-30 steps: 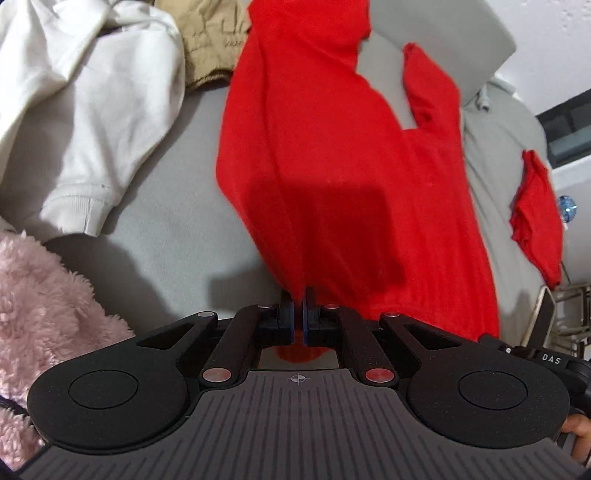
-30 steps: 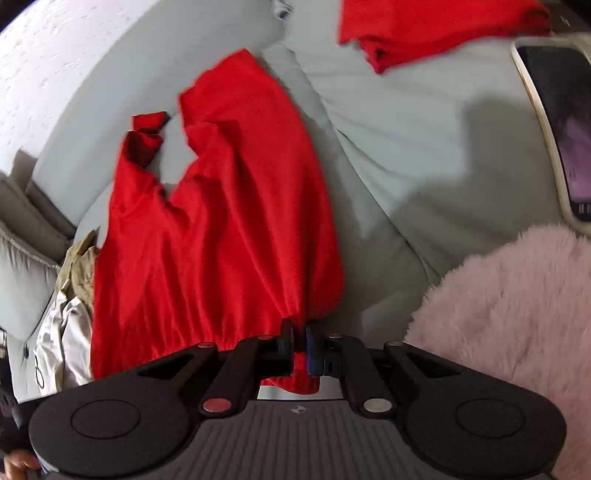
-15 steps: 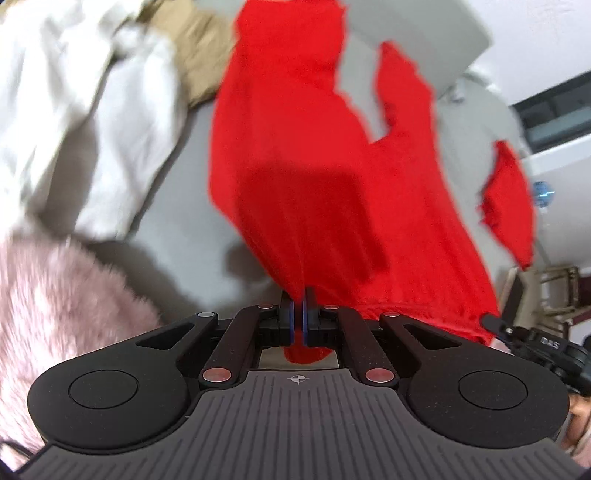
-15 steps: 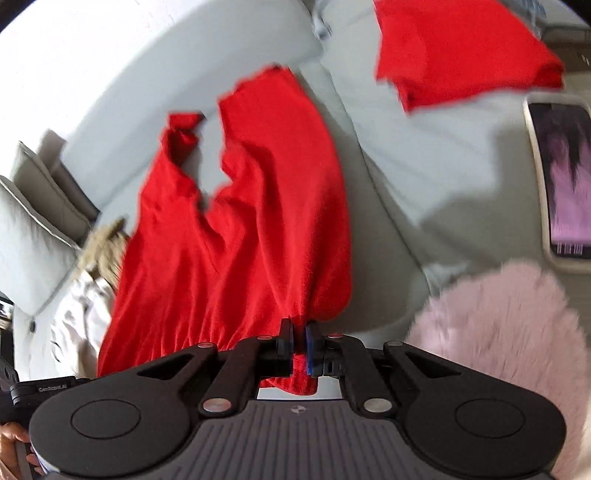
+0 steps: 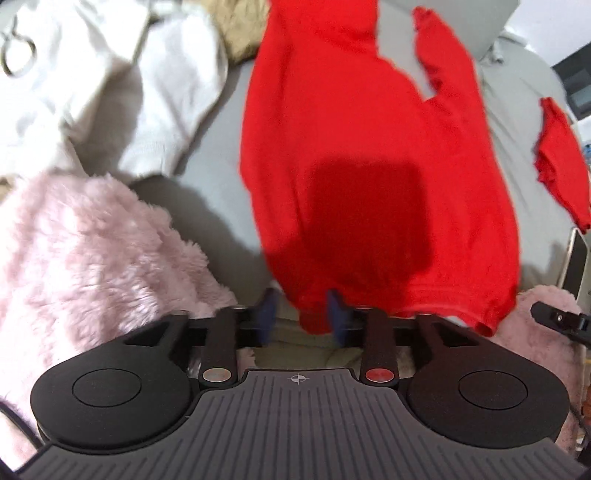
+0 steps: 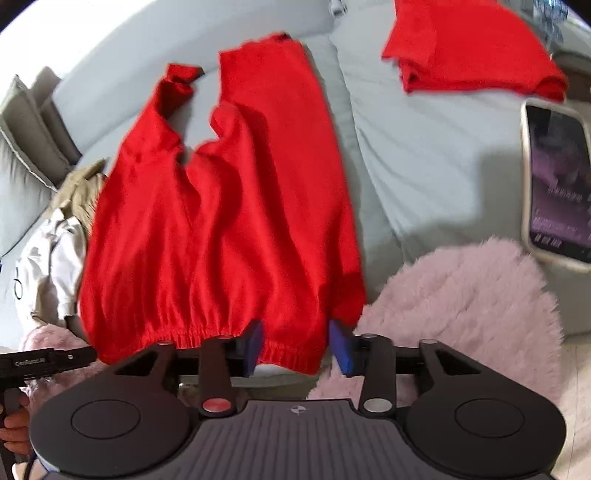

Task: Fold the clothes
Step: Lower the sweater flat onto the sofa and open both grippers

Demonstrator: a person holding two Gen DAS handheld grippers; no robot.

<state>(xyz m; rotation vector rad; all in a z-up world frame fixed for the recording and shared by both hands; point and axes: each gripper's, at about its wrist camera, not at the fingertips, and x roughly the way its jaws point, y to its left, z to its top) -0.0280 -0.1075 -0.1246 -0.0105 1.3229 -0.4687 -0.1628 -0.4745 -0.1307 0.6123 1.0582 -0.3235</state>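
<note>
A red garment point(image 5: 369, 166) point(image 6: 221, 221) lies spread lengthwise on the grey sofa seat point(image 6: 424, 147), with its gathered hem nearest me. My left gripper point(image 5: 303, 317) hovers over the hem's left corner. Its jaws are opening, and the red corner sits loose between the blue pads point(image 5: 267, 314). My right gripper point(image 6: 297, 347) is above the hem's right end, jaws also opening. The hem lies between its pads point(image 6: 341, 347) without being pressed.
A folded red garment point(image 6: 472, 55) point(image 5: 561, 166) rests further right on the sofa. Pink fluffy fabric point(image 5: 92, 258) point(image 6: 461, 306) lies at the near edge. White point(image 5: 110, 81) and khaki point(image 5: 240, 26) clothes are piled left. A phone point(image 6: 557, 184) lies at right.
Both grippers were shut on the red hem corners and now stand open above them. Both have lifted a little, and the garment has settled flat on the sofa.
</note>
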